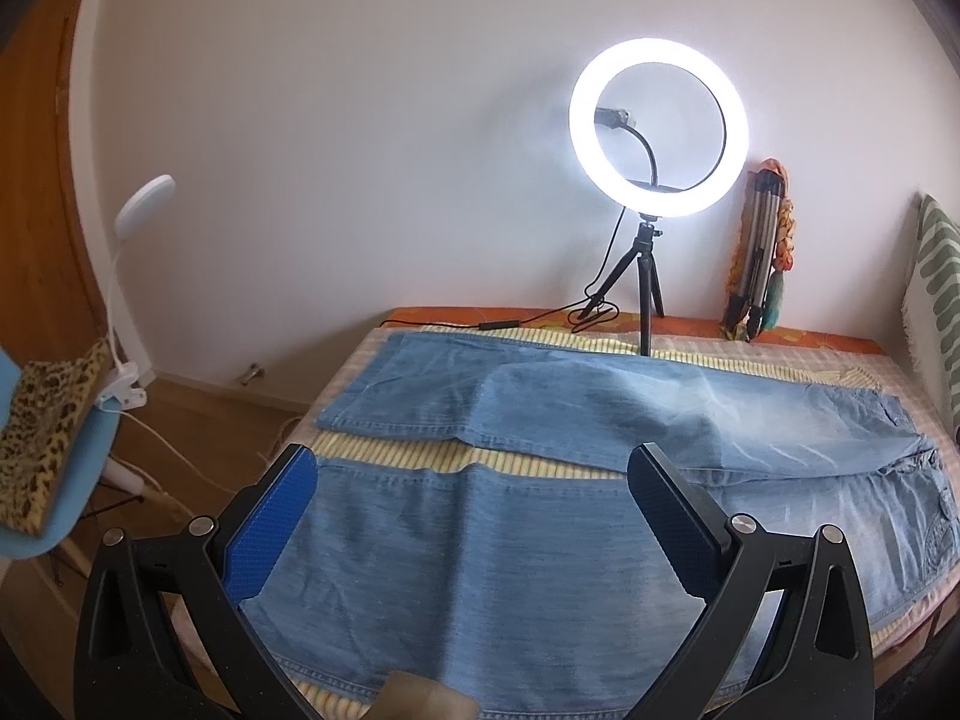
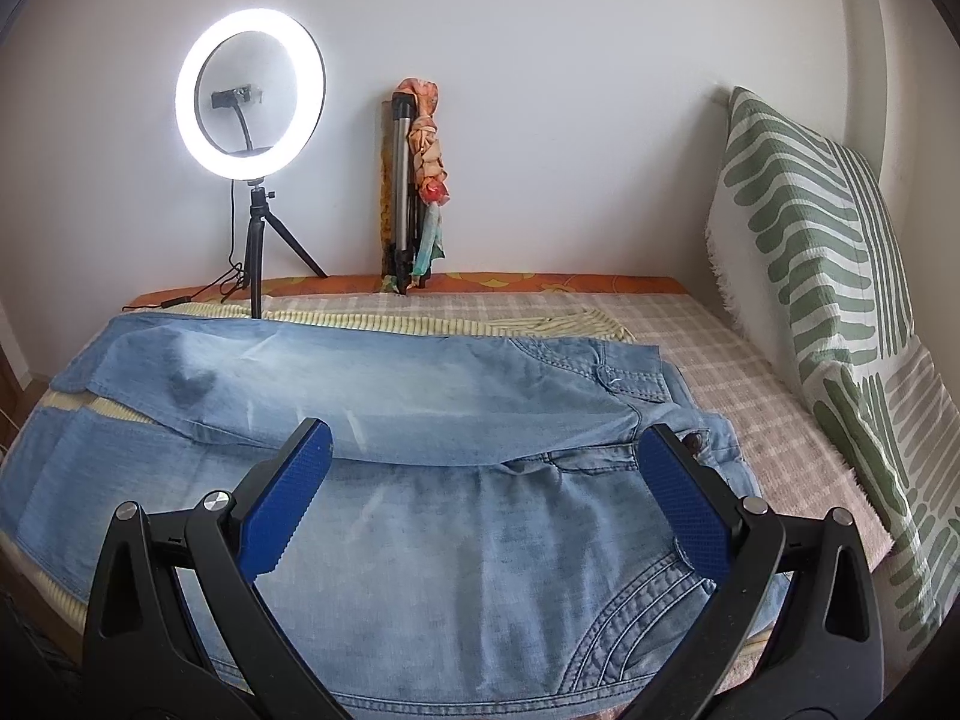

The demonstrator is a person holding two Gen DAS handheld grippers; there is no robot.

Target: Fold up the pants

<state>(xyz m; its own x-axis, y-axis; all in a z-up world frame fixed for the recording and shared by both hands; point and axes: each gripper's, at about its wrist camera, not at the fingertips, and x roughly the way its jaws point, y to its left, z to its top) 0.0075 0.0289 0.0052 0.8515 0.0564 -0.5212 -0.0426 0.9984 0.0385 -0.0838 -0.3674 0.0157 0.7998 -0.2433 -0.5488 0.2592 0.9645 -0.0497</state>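
Both grippers, left gripper (image 1: 471, 462) and right gripper (image 2: 483, 441), hover level above the spread jeans (image 1: 540, 408), 2 fingers splayed wide, grasping nothing.

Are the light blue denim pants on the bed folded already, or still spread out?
Spread out. The light blue denim pants lie flat at full length on the bed, both legs side by side; no fold shows.

White wall (image 1: 360, 120); lit ring light (image 1: 658, 127) on tripod; wooden floor (image 1: 210, 420); green-patterned pillow (image 2: 828, 276).
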